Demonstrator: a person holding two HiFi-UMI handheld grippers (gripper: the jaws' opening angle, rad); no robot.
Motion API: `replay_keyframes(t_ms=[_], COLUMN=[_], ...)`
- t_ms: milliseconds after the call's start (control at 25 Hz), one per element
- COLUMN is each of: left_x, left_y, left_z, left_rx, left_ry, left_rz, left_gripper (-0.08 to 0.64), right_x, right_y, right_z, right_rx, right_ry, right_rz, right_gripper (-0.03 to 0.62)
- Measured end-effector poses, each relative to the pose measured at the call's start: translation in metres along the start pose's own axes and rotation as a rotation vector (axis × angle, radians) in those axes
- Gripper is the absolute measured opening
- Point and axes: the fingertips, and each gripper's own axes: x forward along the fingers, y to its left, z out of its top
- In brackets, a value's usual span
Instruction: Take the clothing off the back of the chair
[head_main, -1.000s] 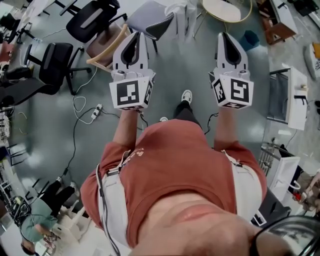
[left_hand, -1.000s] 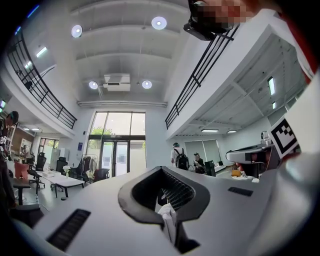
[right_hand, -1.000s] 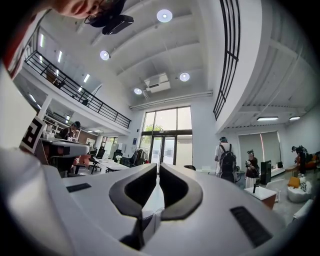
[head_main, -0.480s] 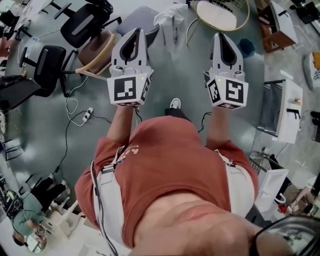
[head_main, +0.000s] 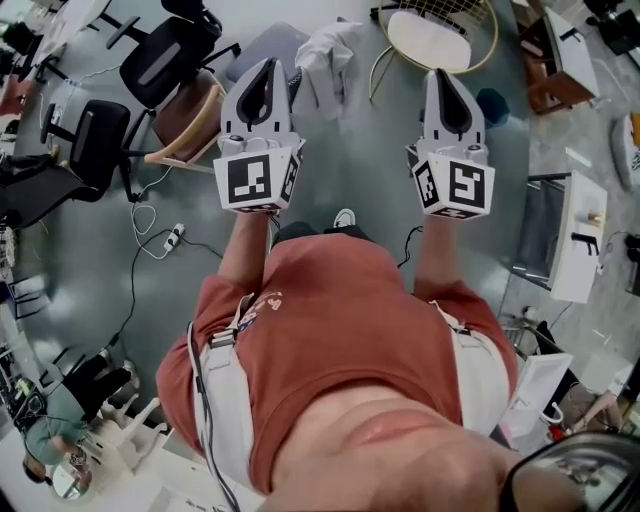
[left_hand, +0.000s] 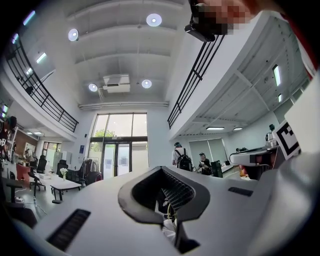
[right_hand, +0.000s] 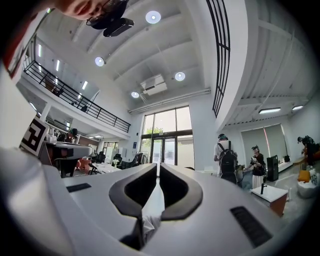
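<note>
The task has barely begun: the white garment (head_main: 325, 50) hangs over the back of the grey-seated chair (head_main: 258, 45) at the top centre of the head view, untouched and well apart from both tools. The left gripper (head_main: 266, 68) and the right gripper (head_main: 441, 78) are held side by side in front of the person, pointing toward the top of the frame, the left one lined up nearest the chair. In each gripper view the fingers (left_hand: 138, 209) (right_hand: 184, 209) are pressed together with nothing between them, so neither holds anything. What is left, by my reading, is nearly everything: closing in on the chair across the open floor (head_main: 360, 150), spreading the fingers, pinching the cloth and lifting it clear of the backrest.
</note>
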Motion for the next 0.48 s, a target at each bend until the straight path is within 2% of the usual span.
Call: replay_keyframes(t_ms=[160, 480], left_x=[0.012, 0.035], left_y=[0.005, 0.034], left_z=[-0.006, -0.033], left_rx=[0.019, 0.016], left_ry=[0.016, 0.032], left_rz=[0.017, 0.042], left_gripper=[0.014, 0.014], right_x=[0.013, 0.057], right_y=[-0.008, 0.004], right_z=[-0.007, -0.033], right_rx=[0.018, 0.008], right_ry=[-0.001, 0.036], right_rz=[0.004, 0.032], right_gripper=[0.031, 0.031])
